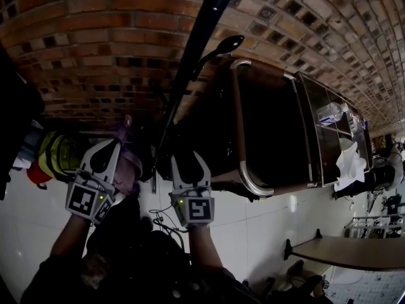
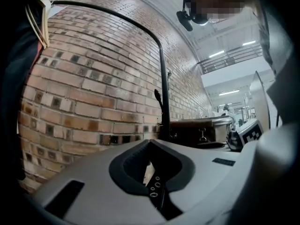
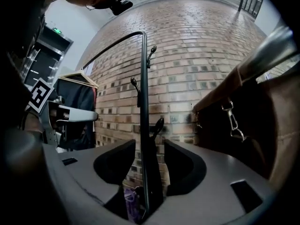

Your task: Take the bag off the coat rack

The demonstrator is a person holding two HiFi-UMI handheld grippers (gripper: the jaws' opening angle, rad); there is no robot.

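Note:
The coat rack [image 1: 196, 49] is a black pole with curved hooks in front of a brick wall. A large dark bag [image 1: 272, 125] with a tan rim sits right of the pole, close to one hook; I cannot tell whether it hangs from it. My right gripper [image 1: 190, 163] is open just right of the pole's lower part. In the right gripper view the pole [image 3: 144, 102] shows in the gap between the pads, untouched, and the bag's brown strap and clasp [image 3: 233, 121] are to the right. My left gripper [image 1: 104, 151] is shut, with nothing clearly between its pads [image 2: 126, 170].
A dark garment on a wooden hanger [image 3: 75, 93] hangs to the left. Yellow-green and red gear [image 1: 54, 157] lies at lower left. Shelves with bottles [image 1: 335, 113] and a white cloth [image 1: 348, 166] stand at right, with a table [image 1: 354, 252] on the white tiled floor.

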